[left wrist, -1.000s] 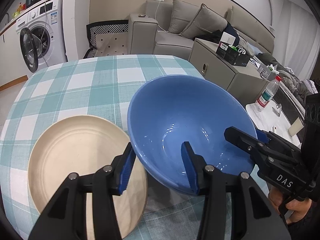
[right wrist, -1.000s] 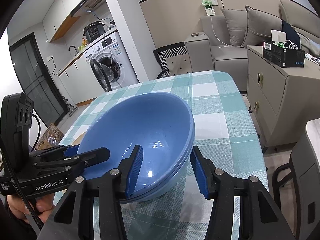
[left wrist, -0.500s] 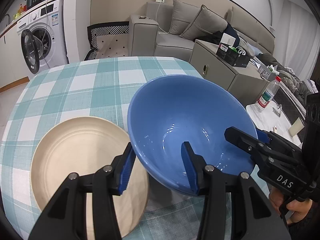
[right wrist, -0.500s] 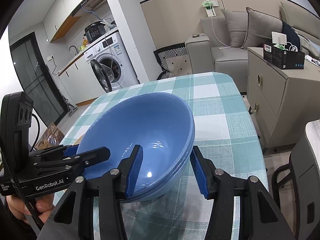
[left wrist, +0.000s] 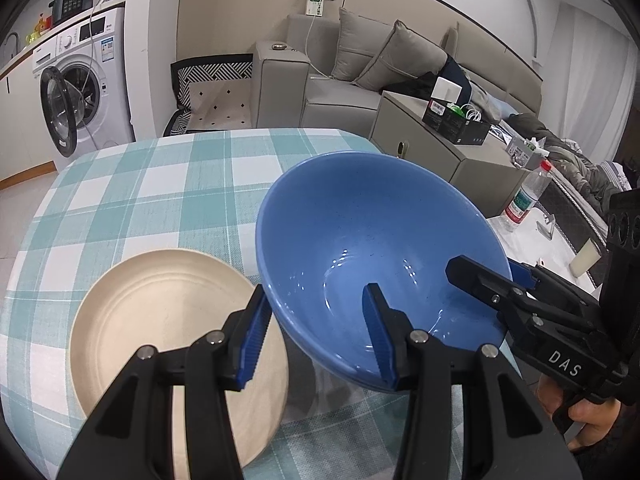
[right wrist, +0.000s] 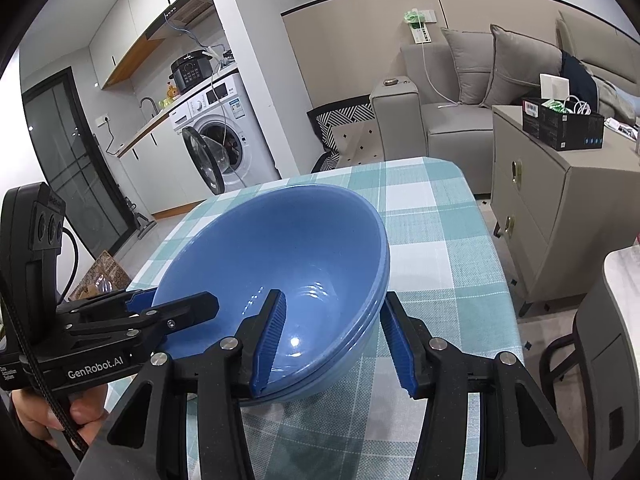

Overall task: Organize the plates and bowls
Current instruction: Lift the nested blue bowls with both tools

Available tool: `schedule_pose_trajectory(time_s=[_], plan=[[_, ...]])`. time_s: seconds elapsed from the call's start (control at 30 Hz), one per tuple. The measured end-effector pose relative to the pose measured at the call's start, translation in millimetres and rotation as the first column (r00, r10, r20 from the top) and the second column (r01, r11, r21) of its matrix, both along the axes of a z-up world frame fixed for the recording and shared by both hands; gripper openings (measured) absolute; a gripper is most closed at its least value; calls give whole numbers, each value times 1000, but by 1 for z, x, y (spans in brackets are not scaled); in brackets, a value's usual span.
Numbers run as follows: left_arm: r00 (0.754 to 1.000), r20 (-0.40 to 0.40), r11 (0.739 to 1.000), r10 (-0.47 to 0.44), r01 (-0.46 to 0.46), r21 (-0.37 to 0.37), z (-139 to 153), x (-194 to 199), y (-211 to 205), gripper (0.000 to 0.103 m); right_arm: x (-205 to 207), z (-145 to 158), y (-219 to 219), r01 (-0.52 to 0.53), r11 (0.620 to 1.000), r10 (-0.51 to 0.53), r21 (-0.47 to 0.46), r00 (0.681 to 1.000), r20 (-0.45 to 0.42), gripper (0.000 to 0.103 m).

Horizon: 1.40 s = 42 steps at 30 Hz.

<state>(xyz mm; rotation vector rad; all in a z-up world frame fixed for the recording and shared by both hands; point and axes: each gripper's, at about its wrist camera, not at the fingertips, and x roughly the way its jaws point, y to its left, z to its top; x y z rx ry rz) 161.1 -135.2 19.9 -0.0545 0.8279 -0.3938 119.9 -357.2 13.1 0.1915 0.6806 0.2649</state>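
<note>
Both my grippers are black plastic with ribbed blue pads and silver screws: left gripper (left wrist: 318, 334) reads "GenRobot.AI" with a black cable, right gripper (right wrist: 334, 338) says "DAS".

bowl (left wrist: 372, 248) on table (left wrist: 132, 196), at centre of left wrist view | plate (left wrist: 172, 328) at 8 o'clock of bowl, just beside it, on table | left gripper (left wrist: 316, 336) at 6 o'clock, straddling bowl rim | right gripper (right wrist: 332, 336) straddling the opposite rim | washing machine (left wrist: 80, 92) at 10 o'clock, behind table | sofa (left wrist: 360, 68) at 12 o'clock | cabinet (left wrist: 436, 148) at 2 o'clock | bottle (left wrist: 526, 196) at 3 o'clock
</note>
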Motion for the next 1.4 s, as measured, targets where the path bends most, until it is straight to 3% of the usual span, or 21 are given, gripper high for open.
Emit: schedule_pose_trajectory(time_s=[0.73,1.4], plan=[[998,62,1000,7,-5,-30,32,-12,22,46,-17,45,22,-5,1000,7,-27,997,75,51],[992,99,997,78,-75,-29,49,-26,73,46,-18,68,79,-73,996,79,-61,991,105,51]])
